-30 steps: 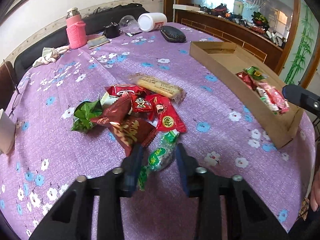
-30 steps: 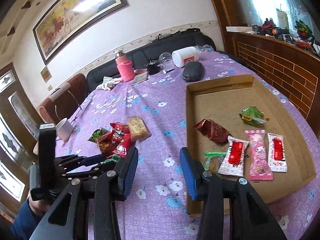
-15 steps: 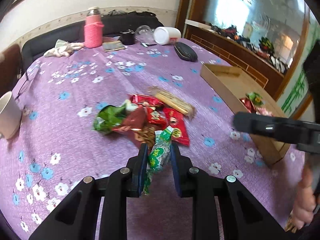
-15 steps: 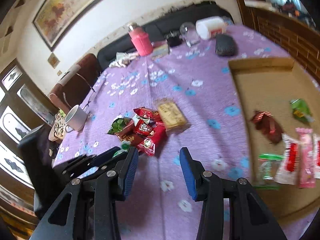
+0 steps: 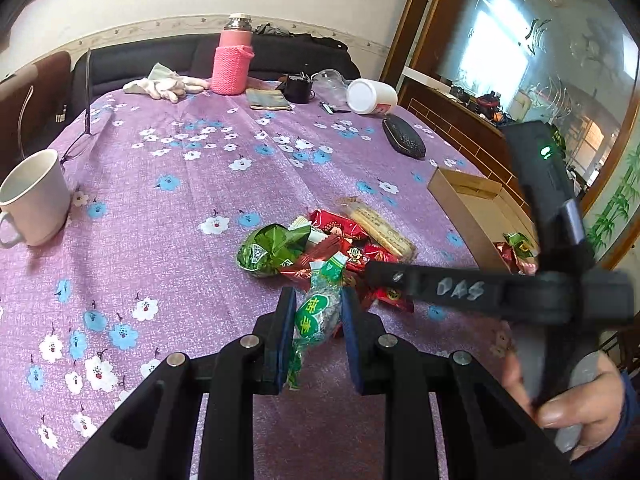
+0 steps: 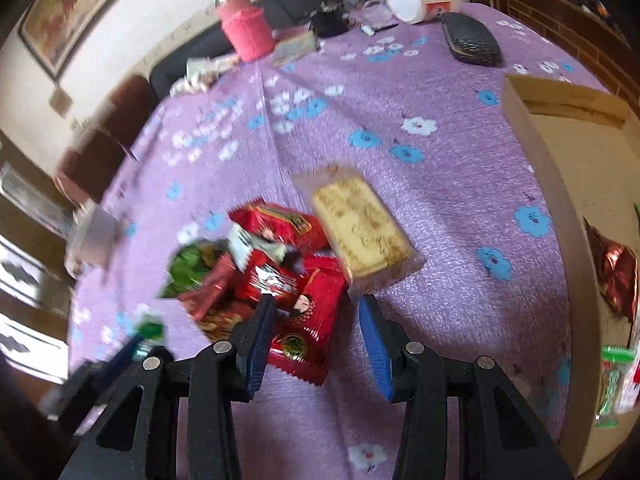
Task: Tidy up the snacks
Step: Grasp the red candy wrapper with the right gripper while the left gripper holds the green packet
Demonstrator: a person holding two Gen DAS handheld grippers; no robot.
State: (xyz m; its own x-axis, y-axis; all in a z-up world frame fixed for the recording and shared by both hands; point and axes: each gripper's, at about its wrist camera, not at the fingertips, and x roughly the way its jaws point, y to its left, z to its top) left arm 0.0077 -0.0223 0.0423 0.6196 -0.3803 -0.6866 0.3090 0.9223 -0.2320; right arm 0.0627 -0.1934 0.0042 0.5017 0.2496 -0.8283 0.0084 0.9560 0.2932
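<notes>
Left wrist: my left gripper point(image 5: 316, 320) now clamps the green snack packet point(image 5: 318, 312), lifted off the pile. Right wrist: my right gripper point(image 6: 316, 330), jaws apart and empty, has swung from the cardboard tray point(image 6: 560, 184) over the red packet point(image 6: 308, 316).

One white mug point(image 5: 34, 200) — one cardboard tray point(image 6: 560, 168) — two grippers.
</notes>
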